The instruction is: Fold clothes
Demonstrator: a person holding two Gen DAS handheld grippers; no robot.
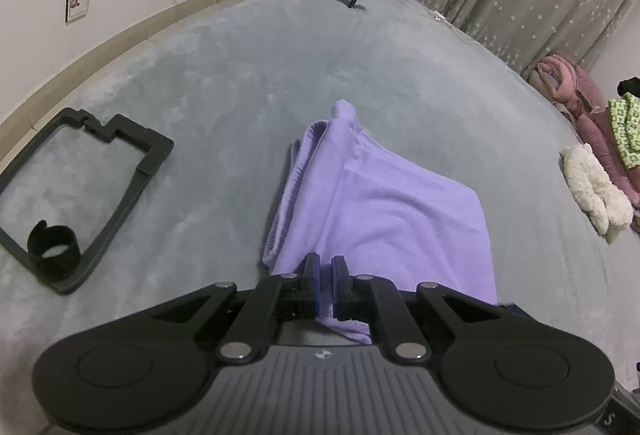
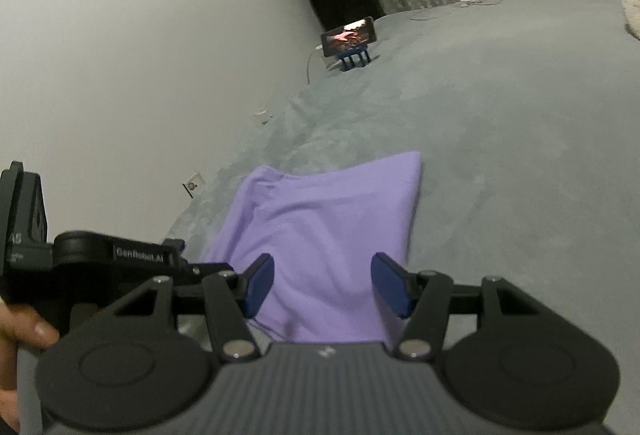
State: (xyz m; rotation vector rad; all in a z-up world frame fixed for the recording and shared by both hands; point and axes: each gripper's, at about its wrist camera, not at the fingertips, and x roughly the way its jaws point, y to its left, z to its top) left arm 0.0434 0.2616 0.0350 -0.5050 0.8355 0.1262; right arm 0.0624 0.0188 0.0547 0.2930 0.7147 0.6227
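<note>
Left wrist view: left gripper (image 1: 325, 277) at bottom middle, jaws nearly closed, pinching purple cloth (image 1: 380, 203) lying bunched mid-frame on grey bed (image 1: 200, 95). Right gripper (image 2: 322, 285), jaws wide, holding nothing, over cloth. Likely mid-fold; next, grab near edge.

the purple garment (image 1: 380, 203) is a soft, plain lilac knit piece lying on the grey bed cover (image 1: 224, 107), partly folded. seen from the left gripper (image 1: 325, 285), it stretches straight ahead of the fingertips, its near edge pinched between the nearly closed pads, narrowing to a bunched tip at the far end, with stacked ribbed edges along its left side. seen from the right gripper (image 2: 322, 285), the cloth (image 2: 320, 219) lies under and ahead of the spread fingers, a far corner pointing away to the right.
</note>
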